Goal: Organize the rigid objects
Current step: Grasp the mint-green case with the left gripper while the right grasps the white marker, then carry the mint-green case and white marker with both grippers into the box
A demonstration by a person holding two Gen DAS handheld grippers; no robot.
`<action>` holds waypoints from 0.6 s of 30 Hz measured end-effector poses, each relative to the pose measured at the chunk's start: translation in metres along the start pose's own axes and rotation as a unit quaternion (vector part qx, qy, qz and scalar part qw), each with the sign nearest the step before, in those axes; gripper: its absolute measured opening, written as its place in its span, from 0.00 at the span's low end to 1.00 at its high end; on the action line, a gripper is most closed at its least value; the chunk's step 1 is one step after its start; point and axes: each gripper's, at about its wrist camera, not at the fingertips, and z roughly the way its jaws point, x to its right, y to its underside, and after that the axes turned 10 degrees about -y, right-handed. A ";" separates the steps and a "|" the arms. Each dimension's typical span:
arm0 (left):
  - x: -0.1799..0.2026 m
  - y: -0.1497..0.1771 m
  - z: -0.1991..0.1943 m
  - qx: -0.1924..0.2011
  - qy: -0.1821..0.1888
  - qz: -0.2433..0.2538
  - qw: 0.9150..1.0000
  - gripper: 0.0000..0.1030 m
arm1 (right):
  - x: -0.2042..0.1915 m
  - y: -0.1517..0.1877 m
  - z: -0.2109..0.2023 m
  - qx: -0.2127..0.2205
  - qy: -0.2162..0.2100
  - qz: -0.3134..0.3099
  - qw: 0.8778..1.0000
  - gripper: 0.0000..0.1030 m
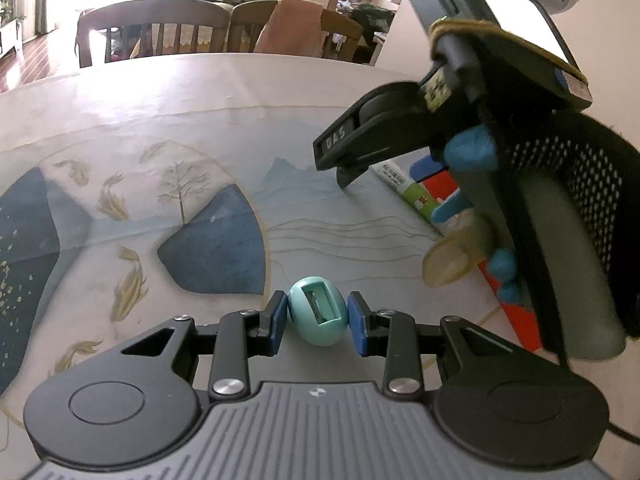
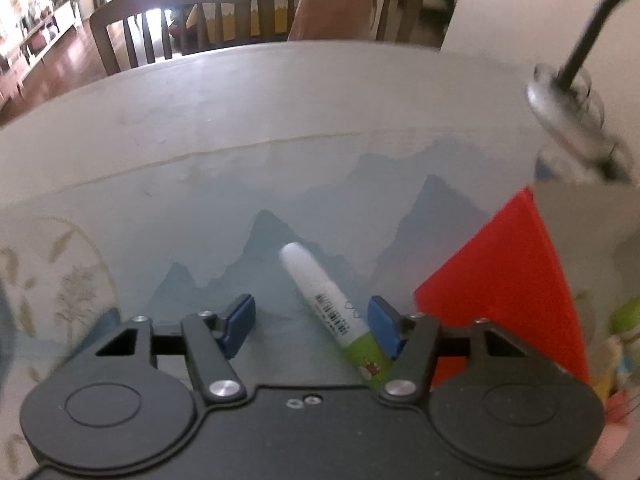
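A teal egg-shaped object (image 1: 318,316) with a rectangular slot sits between the blue pads of my left gripper (image 1: 318,318), which is shut on it just above the printed tablecloth. My right gripper (image 2: 312,326) is open and low over a white and green marker (image 2: 332,316) that lies between its fingers, closer to the right pad. A red box (image 2: 508,292) lies just right of the marker. In the left wrist view the right gripper's body (image 1: 460,128) hangs over the marker (image 1: 404,188) and red box (image 1: 516,316).
The table (image 2: 280,92) carries a cloth with blue mountain and fish prints. Wooden chairs (image 1: 160,32) stand at the far edge. A wall (image 2: 520,20) rises at the right. A metal cable plug (image 2: 568,128) hangs at the upper right. Colourful items (image 2: 620,340) sit at the right edge.
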 end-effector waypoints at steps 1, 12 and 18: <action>0.001 -0.001 0.001 0.000 0.001 0.001 1.000 0.31 | 0.002 0.000 -0.002 -0.001 -0.009 0.007 1.000 0.54; 0.009 -0.001 -0.005 0.003 0.002 0.008 1.000 0.31 | -0.002 0.029 -0.023 -0.015 -0.079 -0.011 0.997 0.16; 0.008 0.003 -0.017 0.007 -0.006 0.011 1.000 0.31 | 0.000 0.045 -0.050 -0.005 -0.113 0.011 0.994 0.16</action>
